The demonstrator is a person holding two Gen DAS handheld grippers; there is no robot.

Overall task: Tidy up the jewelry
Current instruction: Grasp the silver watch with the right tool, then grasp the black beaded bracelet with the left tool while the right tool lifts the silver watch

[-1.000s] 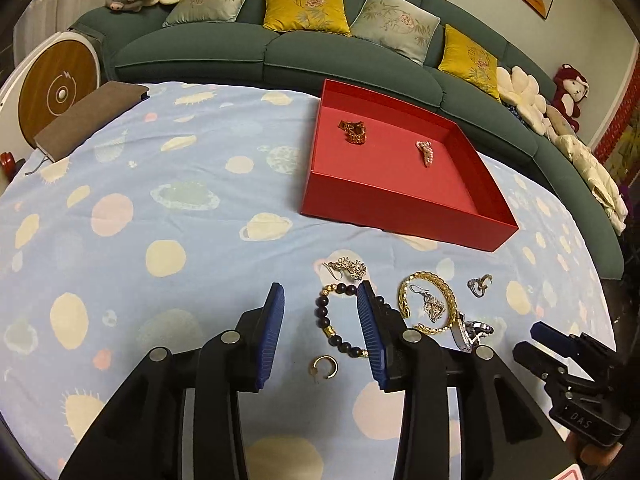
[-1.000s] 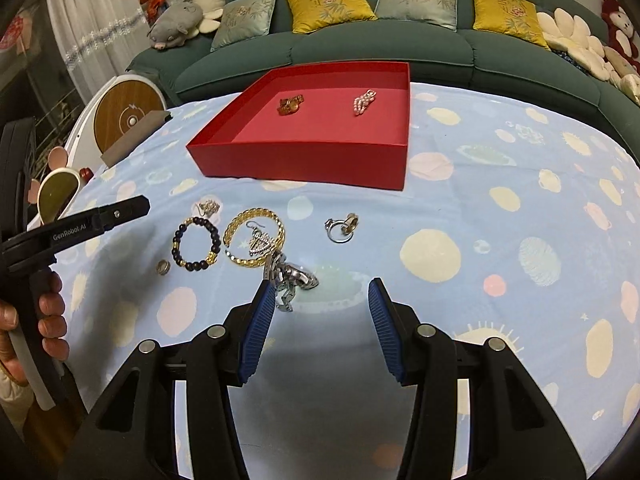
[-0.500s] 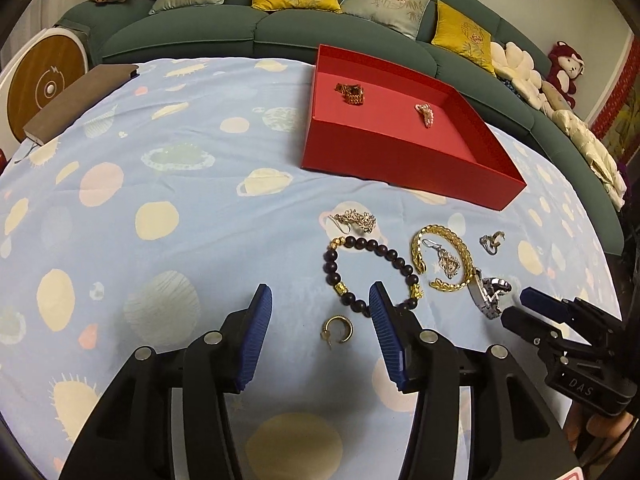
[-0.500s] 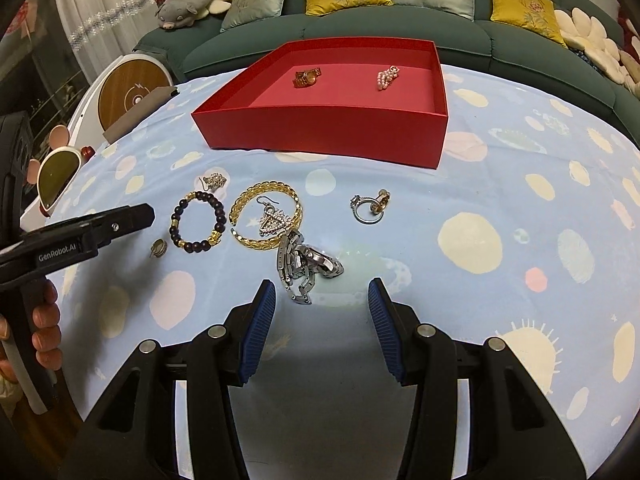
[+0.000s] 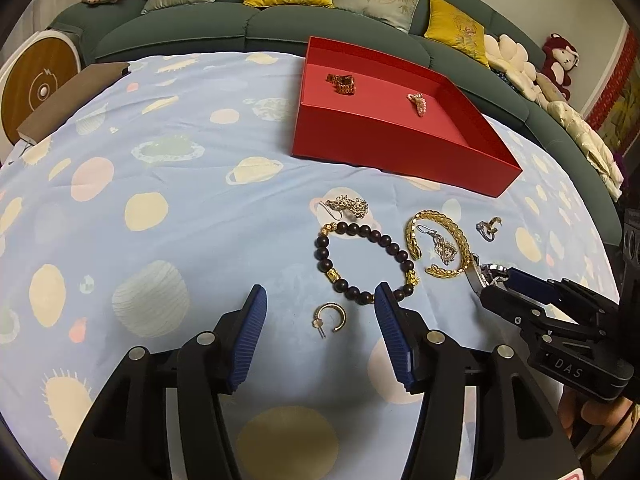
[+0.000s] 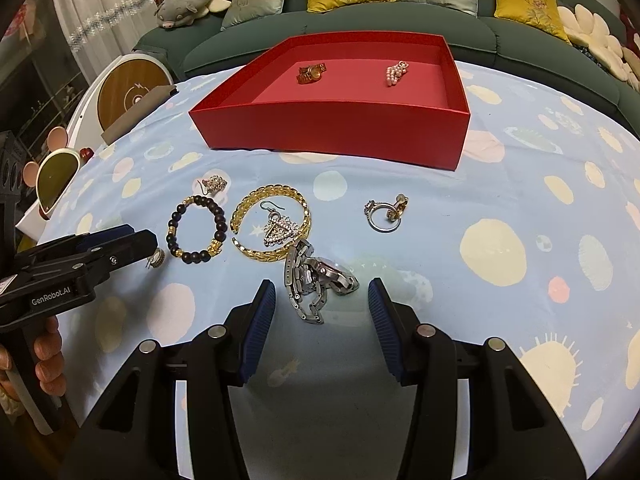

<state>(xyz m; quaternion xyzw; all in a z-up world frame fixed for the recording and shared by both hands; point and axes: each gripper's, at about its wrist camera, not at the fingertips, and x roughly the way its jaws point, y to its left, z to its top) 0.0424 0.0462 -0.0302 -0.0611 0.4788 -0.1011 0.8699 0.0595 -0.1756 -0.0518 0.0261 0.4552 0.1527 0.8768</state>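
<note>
My left gripper [image 5: 320,304] hangs low over the planet-print cloth, its jaws opening. A small gold hoop earring [image 5: 330,318] lies loose between them, untouched. Just beyond lie a dark beaded bracelet [image 5: 321,254] and a gold bangle [image 5: 454,226]. My right gripper [image 6: 321,292] stands open with a silver watch [image 6: 320,276] lying between its fingers, not pressed. Two joined rings [image 6: 384,212] sit further right. The red box [image 6: 332,132] at the back holds a gold watch [image 6: 311,72] and a pearl piece [image 6: 396,72].
A silver earring [image 5: 348,206] lies behind the bracelet and a pendant earring [image 6: 280,230] inside the bangle. A brown pad [image 5: 72,100] and a round wooden-faced device [image 5: 36,80] sit at the table's left edge. A green sofa [image 5: 248,24] curves behind.
Both grippers have sunk closer to the jewellery. The left jaws have widened and the hoop earring now lies between them. The watch now lies between the right fingers.
</note>
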